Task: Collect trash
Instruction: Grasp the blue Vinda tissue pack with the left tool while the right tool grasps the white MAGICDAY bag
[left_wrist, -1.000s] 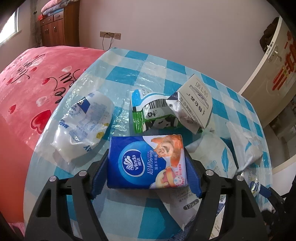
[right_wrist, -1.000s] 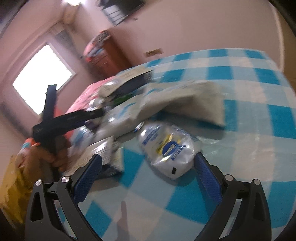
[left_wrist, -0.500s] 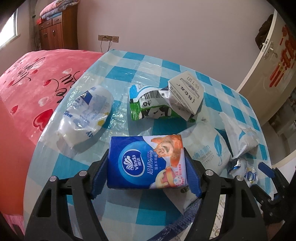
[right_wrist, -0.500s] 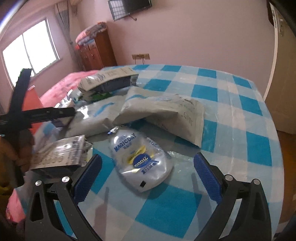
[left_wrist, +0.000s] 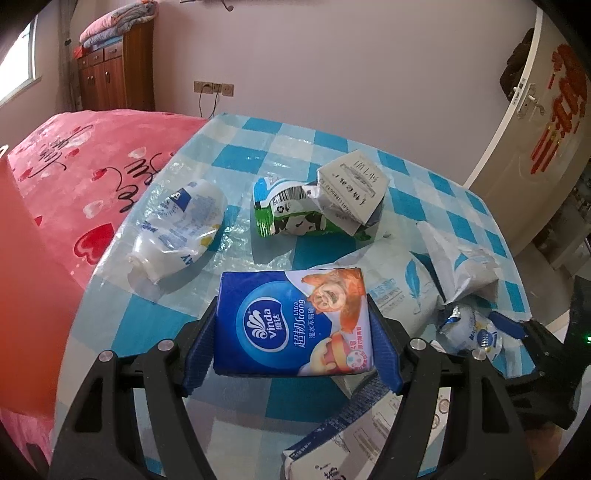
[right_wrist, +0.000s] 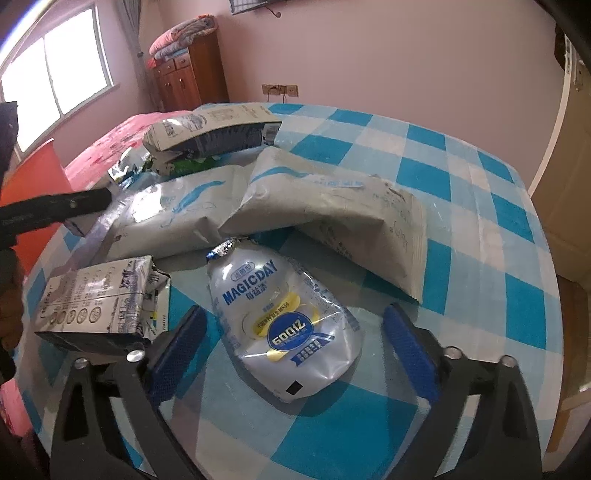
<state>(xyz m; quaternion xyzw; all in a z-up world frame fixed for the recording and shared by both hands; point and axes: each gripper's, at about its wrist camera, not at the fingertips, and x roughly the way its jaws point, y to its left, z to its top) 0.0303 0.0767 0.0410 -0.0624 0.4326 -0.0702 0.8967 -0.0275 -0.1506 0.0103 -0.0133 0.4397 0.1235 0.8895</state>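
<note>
We count two MAGICDAY drink pouches (left_wrist: 181, 229) (right_wrist: 284, 321), three crushed milk cartons (left_wrist: 351, 195) (left_wrist: 288, 214) (right_wrist: 107, 306), two white tissue packs (right_wrist: 173, 218) (right_wrist: 332, 218), and one blue Vinda tissue pack (left_wrist: 293, 325).

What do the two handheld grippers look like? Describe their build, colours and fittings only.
Both match. The left gripper and the right gripper each have a black forked plastic frame, silver round bolt heads at the joints, and two fingers faced with blue textured pads. No cables, printed markings or sleeves show on either.
</note>
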